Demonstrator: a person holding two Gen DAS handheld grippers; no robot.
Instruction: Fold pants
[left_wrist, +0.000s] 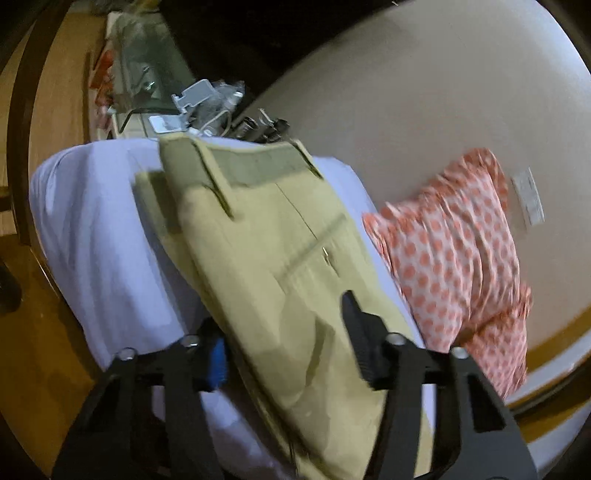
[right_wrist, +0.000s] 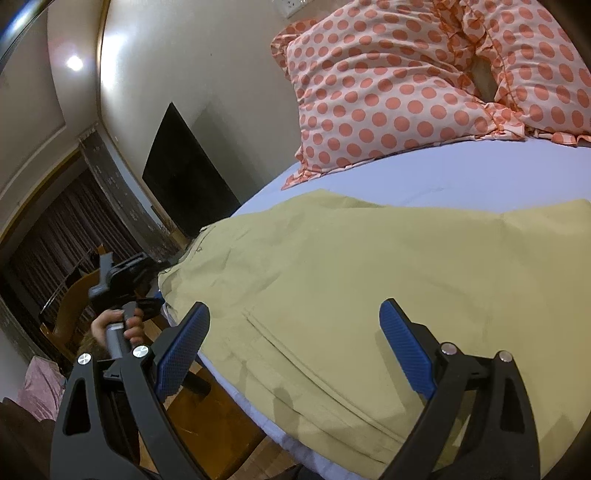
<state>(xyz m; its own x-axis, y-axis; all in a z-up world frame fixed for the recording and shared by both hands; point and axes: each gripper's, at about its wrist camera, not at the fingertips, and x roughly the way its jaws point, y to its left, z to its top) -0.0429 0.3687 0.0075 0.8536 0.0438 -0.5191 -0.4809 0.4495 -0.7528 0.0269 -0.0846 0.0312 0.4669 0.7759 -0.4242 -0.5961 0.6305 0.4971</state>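
left wrist view is showing the pants (left_wrist: 280, 266) lying flat on the bed (left_wrist: 99, 236), khaki cloth stretching from the waistband (left_wrist: 258, 168) at the far end down toward the camera. the belt loops are sitting along that band, and a pocket seam is running slantwise across the seat. the left gripper (left_wrist: 284, 325) is hovering over the near part of the cloth with its jaws spread wide, one finger on the sheet side and the other over the fabric; whether the fingertips are touching the cloth i cannot tell, since the picture is blurring. a dotted pillow (left_wrist: 454, 251) is leaning beside the pants toward the wall (left_wrist: 424, 85). beyond the waistband, a clutter of small grey things (left_wrist: 207, 99) is sitting on a side table, too smeared to name.

in the right wrist view the pants (right_wrist: 369, 266) are spreading across the sheet near the bed (right_wrist: 461, 173) edge, with a long seam running toward the camera. the right gripper (right_wrist: 295, 321) is hanging above them with its blue pads (right_wrist: 181, 350) well apart, gripping nothing. the pillow (right_wrist: 388, 92) is resting just past the far edge of the cloth. off the bed's side, a hand (right_wrist: 118, 326) is gripping the handle of the other tool. a dark panel (right_wrist: 184, 173) is standing against the wall, and curtains (right_wrist: 55, 236) are hanging further back.
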